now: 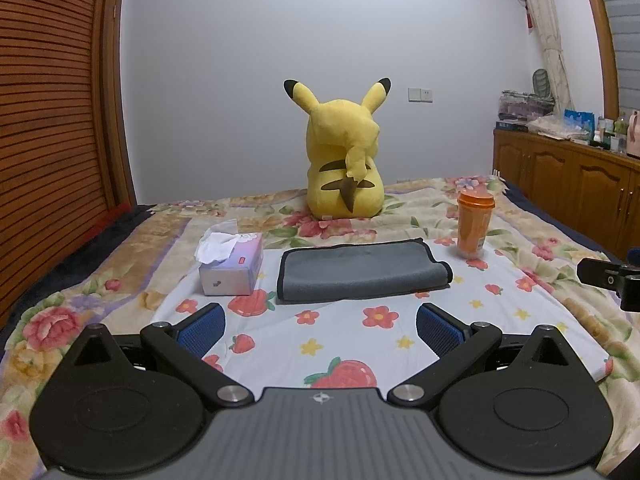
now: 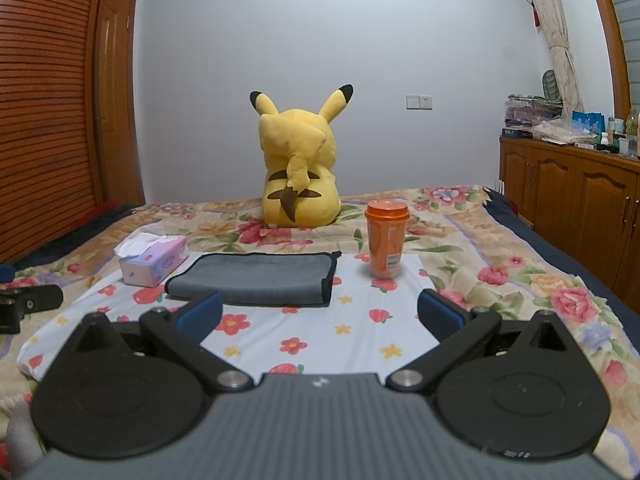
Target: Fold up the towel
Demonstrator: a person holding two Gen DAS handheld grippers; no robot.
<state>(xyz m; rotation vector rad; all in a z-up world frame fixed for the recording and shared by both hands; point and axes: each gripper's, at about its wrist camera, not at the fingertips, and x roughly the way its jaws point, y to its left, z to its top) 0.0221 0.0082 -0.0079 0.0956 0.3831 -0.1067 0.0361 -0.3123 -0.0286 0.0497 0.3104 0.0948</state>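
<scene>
A: Left wrist view: the left hand-held gripper [image 1: 320,330] hovers released, blue pads spread wide and empty, above a strawberry-print cloth [image 1: 472,312] on the bed [image 1: 80,280]. The grey towel [image 1: 360,270] lies flat on that cloth, already doubled over by the look of it, with a black-bound hem [image 1: 281,280] down its left side.

B: How would it handle?

A: Soft, light and limp, likely a plush microfibre; it should sag rather than hold shape. The stitched hem and corners look the firmest places to pinch.

B: Any containers?

A: A tissue box [image 1: 232,266] just left of the towel, one tissue [image 1: 216,245] puffing from its top. An orange lidded cup [image 1: 475,224] stands upright to the far right; its contents cannot be seen. A yellow plush toy [image 1: 344,168] sits beyond.

B: And the right wrist view?

A: The right hand-held gripper [image 2: 320,316] is likewise released, holding nothing. The towel [image 2: 256,276] lies ahead and left, its hemmed edge [image 2: 328,280] facing the cup [image 2: 386,240], apart from it. The tissue box [image 2: 156,264] sits at the towel's left, near but seemingly not touching.
</scene>
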